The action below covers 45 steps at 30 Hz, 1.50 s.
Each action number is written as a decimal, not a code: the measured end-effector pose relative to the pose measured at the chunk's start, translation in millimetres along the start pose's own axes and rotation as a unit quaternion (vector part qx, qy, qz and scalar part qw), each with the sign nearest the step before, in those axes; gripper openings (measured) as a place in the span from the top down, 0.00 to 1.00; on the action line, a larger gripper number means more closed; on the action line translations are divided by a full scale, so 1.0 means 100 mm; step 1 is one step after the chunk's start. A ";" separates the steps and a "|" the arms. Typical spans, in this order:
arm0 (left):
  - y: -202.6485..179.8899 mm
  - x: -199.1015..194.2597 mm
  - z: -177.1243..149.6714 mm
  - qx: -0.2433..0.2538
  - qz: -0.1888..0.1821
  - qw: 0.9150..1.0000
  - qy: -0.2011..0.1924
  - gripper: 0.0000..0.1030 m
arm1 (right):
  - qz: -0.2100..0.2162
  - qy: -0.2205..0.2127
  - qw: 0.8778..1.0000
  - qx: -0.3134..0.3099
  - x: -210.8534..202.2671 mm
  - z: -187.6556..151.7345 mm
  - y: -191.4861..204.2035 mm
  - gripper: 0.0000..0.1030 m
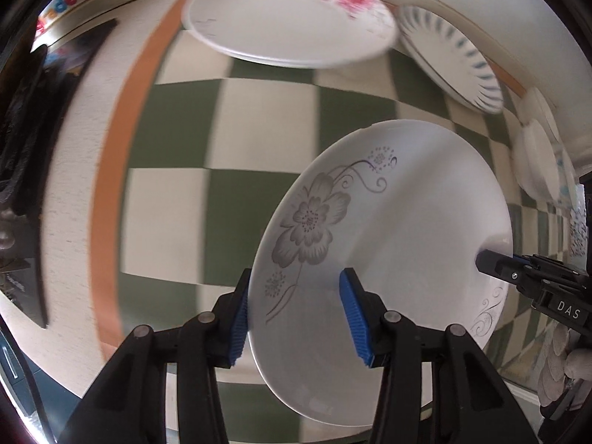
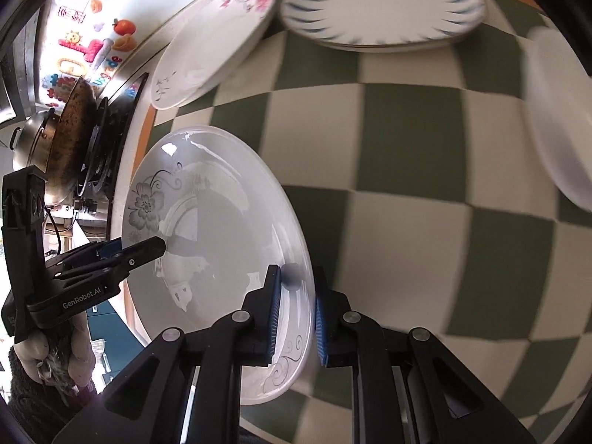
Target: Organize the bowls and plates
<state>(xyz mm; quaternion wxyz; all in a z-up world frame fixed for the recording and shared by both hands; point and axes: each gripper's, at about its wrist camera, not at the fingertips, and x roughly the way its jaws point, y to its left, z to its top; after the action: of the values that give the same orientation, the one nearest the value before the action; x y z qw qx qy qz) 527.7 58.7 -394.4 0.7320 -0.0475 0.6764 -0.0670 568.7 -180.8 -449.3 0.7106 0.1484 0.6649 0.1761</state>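
Note:
A white plate with a grey flower print (image 1: 388,222) is held tilted above the checkered cloth; it also shows in the right wrist view (image 2: 222,229). My right gripper (image 2: 296,310) is shut on its rim and shows at the plate's far edge in the left wrist view (image 1: 492,259). My left gripper (image 1: 296,314) straddles the opposite rim with its jaws apart; one pad touches the rim, the other stands off. It shows in the right wrist view (image 2: 148,248). A pink-blossom plate (image 1: 292,14) (image 2: 218,40) and a blue-striped plate (image 1: 451,55) (image 2: 384,3) lie further back.
A green and white checkered cloth (image 1: 259,122) (image 2: 407,148) with an orange border covers the table. White bowls (image 1: 540,155) (image 2: 555,118) stand at the right. A stove with a dark pan and a steel pot (image 2: 63,140) is on the left.

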 end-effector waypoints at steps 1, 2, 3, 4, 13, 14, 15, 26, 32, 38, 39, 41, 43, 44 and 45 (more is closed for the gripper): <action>-0.09 0.01 -0.03 0.005 -0.002 1.000 0.004 0.58 | -0.002 -0.003 1.000 0.005 -0.07 -0.05 -0.08 0.83; -0.17 0.02 -0.06 0.010 -0.004 1.000 0.009 0.58 | -0.005 -0.005 1.000 0.008 -0.13 -0.11 -0.17 0.83; -0.25 0.03 -0.08 0.015 -0.008 1.000 0.012 0.58 | -0.007 -0.006 1.000 0.012 -0.19 -0.17 -0.27 0.83; -0.27 0.06 -0.09 0.018 -0.012 1.000 0.015 0.58 | -0.009 -0.006 1.000 0.017 -0.22 -0.20 -0.33 0.83; -0.58 0.28 -0.11 0.049 -0.019 0.998 0.042 0.58 | -0.025 -0.010 0.998 0.061 -0.47 -0.43 -0.91 0.83; -0.62 0.29 -0.09 0.052 -0.014 0.998 0.040 0.58 | -0.027 -0.008 0.998 0.064 -0.49 -0.44 -0.96 0.83; -0.65 0.28 -0.09 0.056 -0.010 0.998 0.039 0.58 | -0.029 -0.006 0.997 0.065 -0.49 -0.45 -1.01 0.83; -0.90 0.23 0.05 0.069 0.045 0.995 0.047 0.56 | -0.040 -0.002 0.997 0.062 -0.45 -0.40 -1.02 0.80; -0.94 0.12 -0.02 0.070 0.065 0.993 0.064 0.41 | -0.067 0.009 0.996 0.051 -0.43 -0.37 -0.90 0.70; -0.85 -0.18 -0.10 0.046 0.055 0.996 0.054 0.17 | -0.097 0.010 0.995 0.031 -0.52 -0.43 -0.79 0.26; -0.86 -0.24 -0.11 0.041 0.053 0.997 0.049 0.16 | -0.107 0.009 0.994 0.022 -0.55 -0.46 -0.75 0.23; -0.84 -0.42 -0.14 0.031 0.044 0.998 0.039 0.12 | -0.113 0.008 0.994 0.012 -0.60 -0.51 -0.69 0.22; -0.80 -0.62 -0.10 0.019 0.038 0.999 0.026 0.11 | -0.111 0.002 0.994 0.004 -0.71 -0.56 -0.60 0.19; -0.78 -0.75 -0.09 0.012 0.033 0.999 0.016 0.11 | -0.104 -0.002 0.995 0.001 -0.77 -0.57 -0.55 0.19; -0.76 -0.84 -0.06 0.005 0.030 0.999 0.009 0.11 | -0.095 -0.009 0.995 -0.002 -0.87 -0.56 -0.49 0.19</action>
<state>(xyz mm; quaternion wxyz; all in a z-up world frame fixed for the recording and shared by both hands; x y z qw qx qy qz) 512.9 -2.9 -299.8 0.7281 -0.0226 0.6834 -0.0485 510.4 -264.9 -397.8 0.7300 0.0847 0.6696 0.1075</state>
